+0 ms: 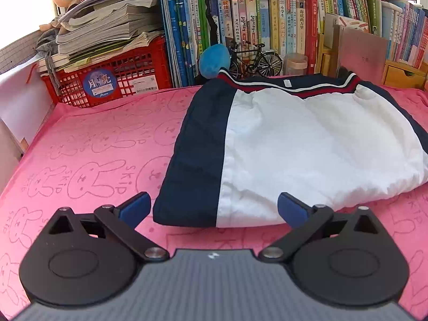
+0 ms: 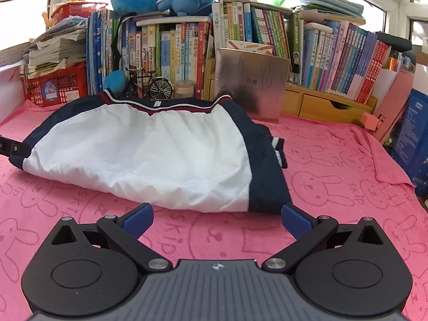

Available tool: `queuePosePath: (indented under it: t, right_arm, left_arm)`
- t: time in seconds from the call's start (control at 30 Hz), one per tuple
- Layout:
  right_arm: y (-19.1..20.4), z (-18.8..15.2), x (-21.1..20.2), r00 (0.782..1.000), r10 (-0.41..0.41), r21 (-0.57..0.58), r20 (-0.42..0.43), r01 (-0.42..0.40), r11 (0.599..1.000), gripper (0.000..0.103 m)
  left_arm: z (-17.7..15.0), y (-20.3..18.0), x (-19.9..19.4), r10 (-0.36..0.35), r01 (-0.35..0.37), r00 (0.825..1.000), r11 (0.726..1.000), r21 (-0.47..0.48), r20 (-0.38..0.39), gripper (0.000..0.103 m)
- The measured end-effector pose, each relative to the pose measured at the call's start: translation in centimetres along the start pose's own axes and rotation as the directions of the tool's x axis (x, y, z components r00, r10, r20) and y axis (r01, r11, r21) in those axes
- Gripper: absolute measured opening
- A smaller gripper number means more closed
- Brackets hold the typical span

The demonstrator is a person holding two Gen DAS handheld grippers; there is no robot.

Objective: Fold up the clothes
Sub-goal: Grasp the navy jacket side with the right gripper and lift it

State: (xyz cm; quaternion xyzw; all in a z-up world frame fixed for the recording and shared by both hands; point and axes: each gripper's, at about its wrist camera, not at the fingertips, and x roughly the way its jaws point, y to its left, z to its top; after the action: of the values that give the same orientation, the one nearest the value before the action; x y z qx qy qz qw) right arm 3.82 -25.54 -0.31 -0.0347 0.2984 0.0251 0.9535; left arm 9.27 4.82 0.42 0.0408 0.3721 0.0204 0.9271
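Note:
A white and navy jacket (image 1: 294, 144) with a red-and-white striped collar lies folded on a pink rabbit-print cloth (image 1: 93, 160). My left gripper (image 1: 214, 210) is open and empty, its blue pads just short of the jacket's near left edge. In the right wrist view the same jacket (image 2: 149, 149) lies ahead. My right gripper (image 2: 217, 220) is open and empty, just short of the jacket's near right corner. The tip of the left gripper (image 2: 10, 148) shows at the left edge beside the jacket.
Behind the cloth stand rows of books (image 2: 174, 53), a red crate (image 1: 115, 77) stacked with papers, a toy bicycle (image 1: 254, 60), a blue plush (image 1: 214, 60), a brown board (image 2: 251, 85) and wooden drawers (image 2: 329, 107). A blue box (image 2: 412, 139) stands at right.

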Motion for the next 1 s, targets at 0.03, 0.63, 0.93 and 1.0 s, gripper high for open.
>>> queuePosePath:
  t: [0.03, 0.63, 0.93, 1.0]
  right_arm:
    - [-0.4, -0.2, -0.1, 1.000, -0.003, 0.005, 0.000, 0.003, 1.000, 0.103]
    - [-10.8, -1.7, 5.5, 0.974, 0.224, 0.607, 0.025, -0.193, 0.771, 0.091]
    - [-11.5, -0.9, 8.6, 0.982, 0.176, 0.737, 0.074, -0.173, 0.654, 0.072]
    - [-11.9, -1.3, 8.9, 0.976, 0.191, 0.768, 0.102, -0.200, 0.608, 0.071]
  left_arm:
    - [-0.2, 0.1, 0.0, 0.002, -0.002, 1.000, 1.000, 0.002, 0.003, 0.103]
    - [-0.1, 4.4, 1.8, 0.152, -0.151, 0.988, 0.985, -0.082, 0.002, 0.102]
    - [0.3, -0.3, 5.3, 0.138, -0.139, 0.990, 0.989, 0.047, 0.036, 0.103]
    - [-0.6, 1.6, 6.4, 0.141, -0.141, 0.990, 0.990, -0.014, 0.021, 0.103]
